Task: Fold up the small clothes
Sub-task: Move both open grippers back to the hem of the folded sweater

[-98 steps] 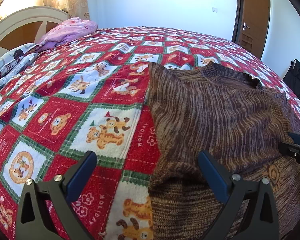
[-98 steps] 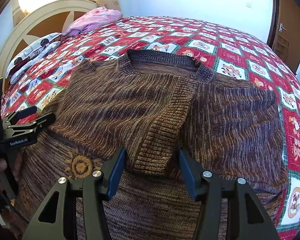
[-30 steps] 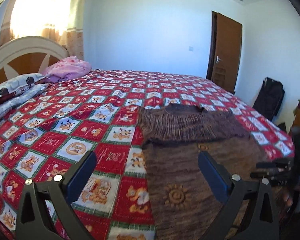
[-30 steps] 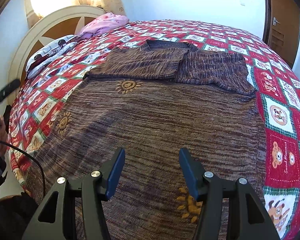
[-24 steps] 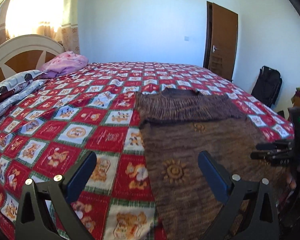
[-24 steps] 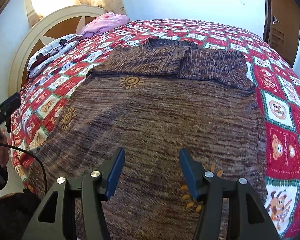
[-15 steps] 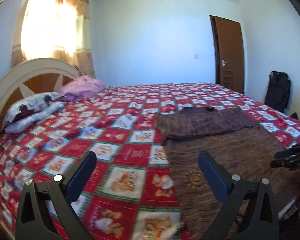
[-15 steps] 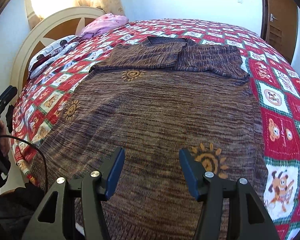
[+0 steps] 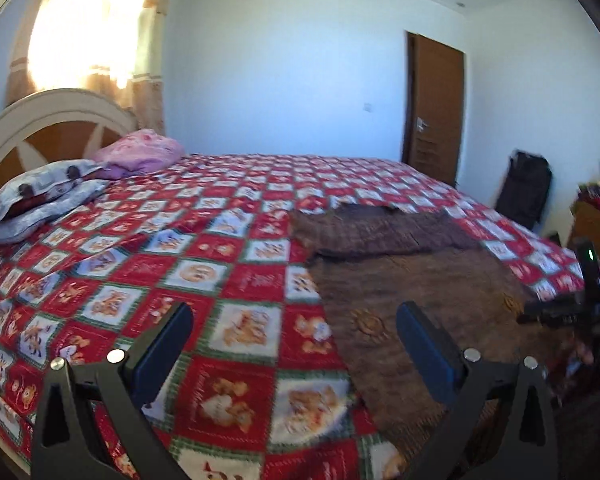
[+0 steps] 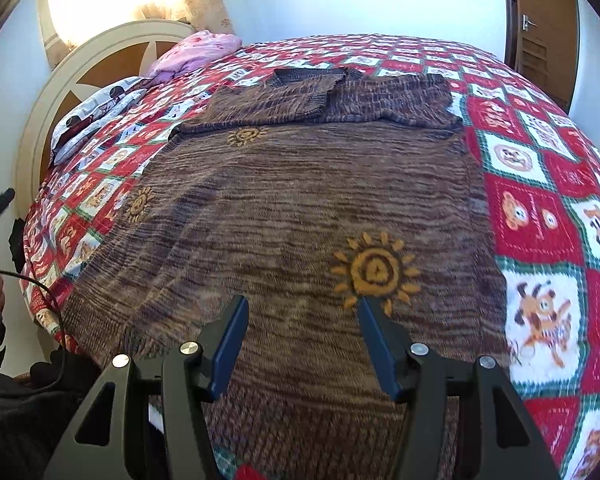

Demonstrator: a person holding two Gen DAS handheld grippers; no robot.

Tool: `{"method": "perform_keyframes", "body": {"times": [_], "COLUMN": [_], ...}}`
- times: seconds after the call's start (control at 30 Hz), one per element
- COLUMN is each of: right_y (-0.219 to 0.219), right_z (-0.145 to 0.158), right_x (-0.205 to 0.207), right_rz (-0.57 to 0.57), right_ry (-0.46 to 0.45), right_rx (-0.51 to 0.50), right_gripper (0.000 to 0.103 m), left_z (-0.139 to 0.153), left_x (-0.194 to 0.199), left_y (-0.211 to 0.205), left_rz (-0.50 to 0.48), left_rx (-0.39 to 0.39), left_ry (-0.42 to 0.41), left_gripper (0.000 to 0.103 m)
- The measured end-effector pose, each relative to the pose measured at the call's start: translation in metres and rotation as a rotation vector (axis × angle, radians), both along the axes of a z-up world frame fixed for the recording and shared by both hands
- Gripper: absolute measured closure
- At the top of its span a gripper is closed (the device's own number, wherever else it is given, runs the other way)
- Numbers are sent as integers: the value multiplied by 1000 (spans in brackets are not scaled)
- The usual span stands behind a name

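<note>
Both grippers are now back near the bed's edge, away from the folded sleeves. The brown sweater (image 10: pixel 300 208) lies flat on the quilt (image 10: pixel 540 216). The left gripper (image 9: pixel 294 340) and right gripper (image 10: pixel 302 330) hover with fingers spread, holding nothing.

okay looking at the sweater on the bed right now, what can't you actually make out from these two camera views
- Brown sweater, its bottom hem: in the right wrist view, hidden behind the right gripper and cut off by the lower edge.
- Sweater's near right corner: in the left wrist view, blurred and dark behind the left gripper.
- Folded-in sleeves: they cover the chest beneath.
- Items on the stand, left wrist view: blurred, cut by the rim.
</note>
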State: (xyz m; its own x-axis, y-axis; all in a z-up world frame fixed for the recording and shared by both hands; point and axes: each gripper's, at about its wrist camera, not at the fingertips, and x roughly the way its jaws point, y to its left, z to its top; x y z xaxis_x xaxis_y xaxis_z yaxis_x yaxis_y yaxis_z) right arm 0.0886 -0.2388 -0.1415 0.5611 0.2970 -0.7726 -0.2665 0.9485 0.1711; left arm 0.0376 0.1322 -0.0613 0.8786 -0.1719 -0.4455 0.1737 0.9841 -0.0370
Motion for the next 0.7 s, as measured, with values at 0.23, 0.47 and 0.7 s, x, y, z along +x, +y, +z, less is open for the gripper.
{"method": "perform_keyframes", "body": {"times": [0.23, 0.47, 0.7], "right_y": [-4, -5, -1], "right_z": [3, -1, -6], "right_x": [-13, -16, -18], "right_rz": [-7, -11, -2], "right_ry": [-11, -13, -4], "right_rx": [4, 15, 25], "right_gripper": [44, 44, 44], "left_z": [-20, -56, -78], "left_x": [-20, 3, 19], "left_y": [-42, -41, -42], "left_rz": [-209, -96, -47], "left_rx": [54, 13, -47], "left_ry": [126, 275, 395], "left_gripper": [0, 0, 17]}}
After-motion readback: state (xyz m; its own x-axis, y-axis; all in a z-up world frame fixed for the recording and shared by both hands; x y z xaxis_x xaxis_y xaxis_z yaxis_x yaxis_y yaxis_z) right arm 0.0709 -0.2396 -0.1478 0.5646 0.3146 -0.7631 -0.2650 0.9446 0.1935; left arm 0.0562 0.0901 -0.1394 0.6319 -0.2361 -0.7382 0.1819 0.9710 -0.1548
